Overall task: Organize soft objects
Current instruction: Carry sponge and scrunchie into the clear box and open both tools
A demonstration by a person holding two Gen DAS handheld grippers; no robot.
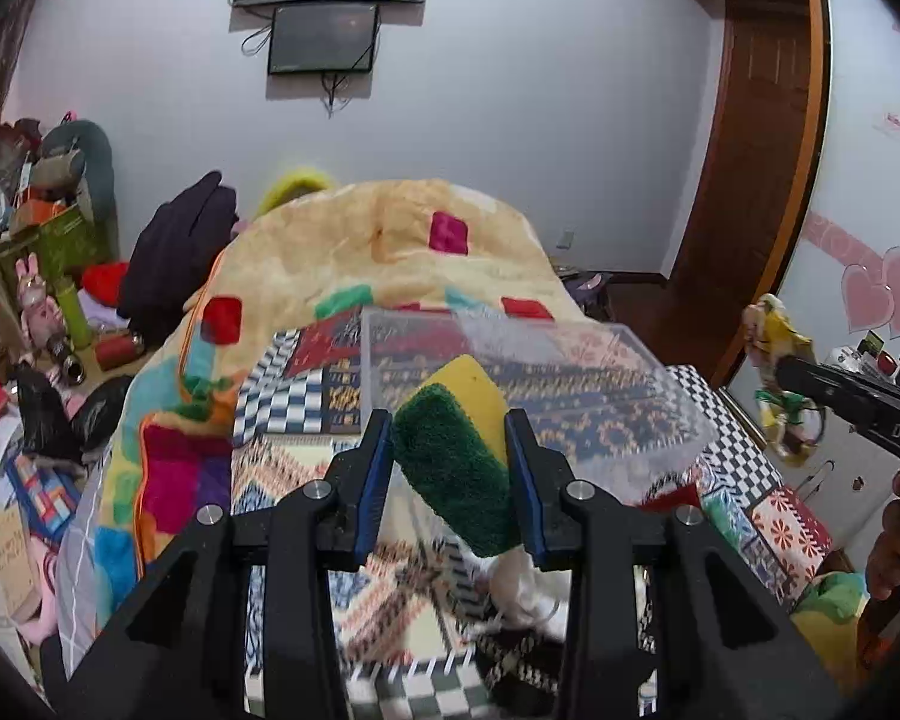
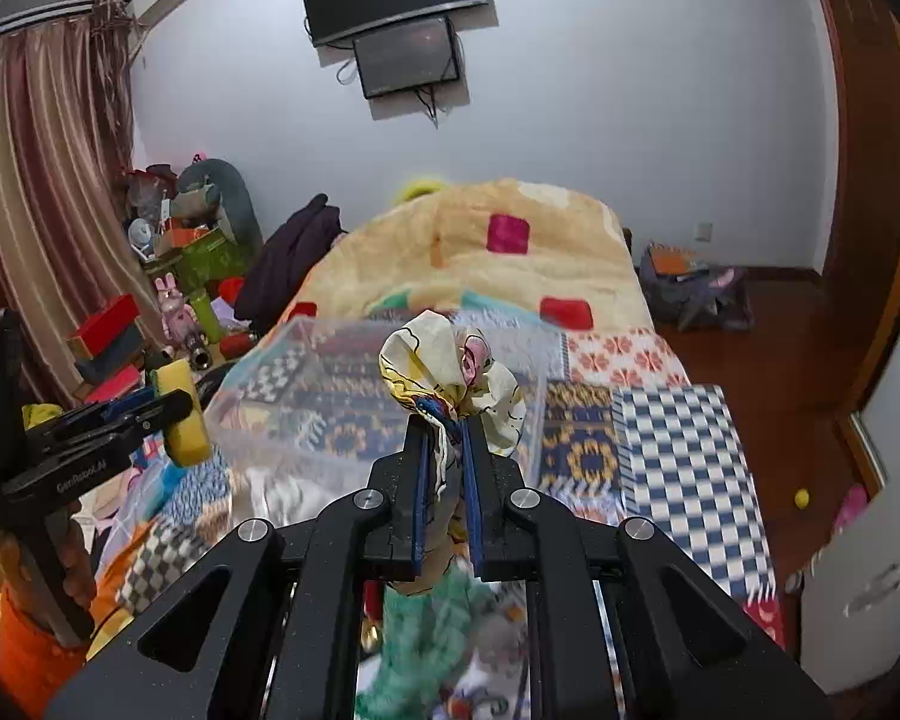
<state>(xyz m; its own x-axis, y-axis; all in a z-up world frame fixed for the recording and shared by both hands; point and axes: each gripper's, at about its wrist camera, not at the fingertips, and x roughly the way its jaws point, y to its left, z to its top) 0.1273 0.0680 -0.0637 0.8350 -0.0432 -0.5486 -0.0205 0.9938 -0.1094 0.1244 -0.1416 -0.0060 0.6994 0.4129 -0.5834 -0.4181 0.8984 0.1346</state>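
Observation:
My left gripper is shut on a yellow sponge with a green scouring side, held just in front of a clear plastic box on the bed. My right gripper is shut on a bunched cream cloth toy with yellow and pink patches, held above the near side of the same clear box. The right gripper with the toy shows at the right of the left wrist view. The left gripper with the sponge shows at the left of the right wrist view.
The bed carries a patchwork cover and a thick beige blanket behind the box. Soft items lie below the grippers. Cluttered boxes and toys stand left of the bed. A wooden door is on the right.

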